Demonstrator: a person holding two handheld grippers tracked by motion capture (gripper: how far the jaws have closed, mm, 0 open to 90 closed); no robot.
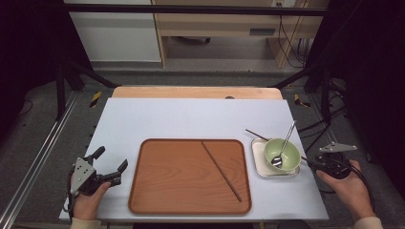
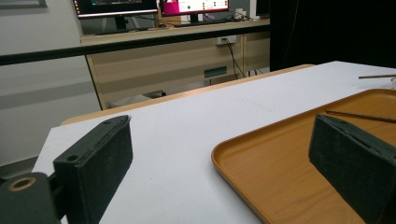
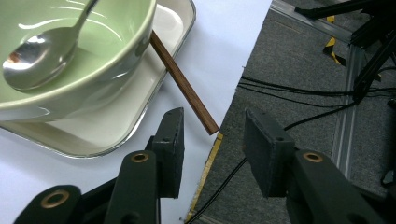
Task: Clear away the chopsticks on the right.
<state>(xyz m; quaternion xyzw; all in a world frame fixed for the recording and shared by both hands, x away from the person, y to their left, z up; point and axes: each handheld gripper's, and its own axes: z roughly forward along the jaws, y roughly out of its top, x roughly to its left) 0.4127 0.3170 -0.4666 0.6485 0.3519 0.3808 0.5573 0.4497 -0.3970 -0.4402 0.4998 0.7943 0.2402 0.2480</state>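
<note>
Right gripper view – right gripper (image 3: 212, 149) spread, slim square-cut wooden chopstick (image 3: 184, 84) just ahead, glossy green bowl (image 3: 93, 60), steel spoon (image 3: 39, 56).

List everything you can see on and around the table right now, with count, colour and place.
table: one, pale blue-white top with a wooden far edge, centre.
tray: one, brown wood, near middle of the table.
chopstick on the tray: one, dark brown, lying diagonally on the tray's right half.
chopstick by the dish: one, dark brown, passing under the dish, its end near the table's right edge.
dish: one, white, squarish, right of the tray.
bowl: one, light green, on the dish.
spoon: one, silver, leaning in the bowl.
left gripper: black, open, left of the tray.
right gripper: black, open, near the chopstick's end at the table's right edge.
</note>
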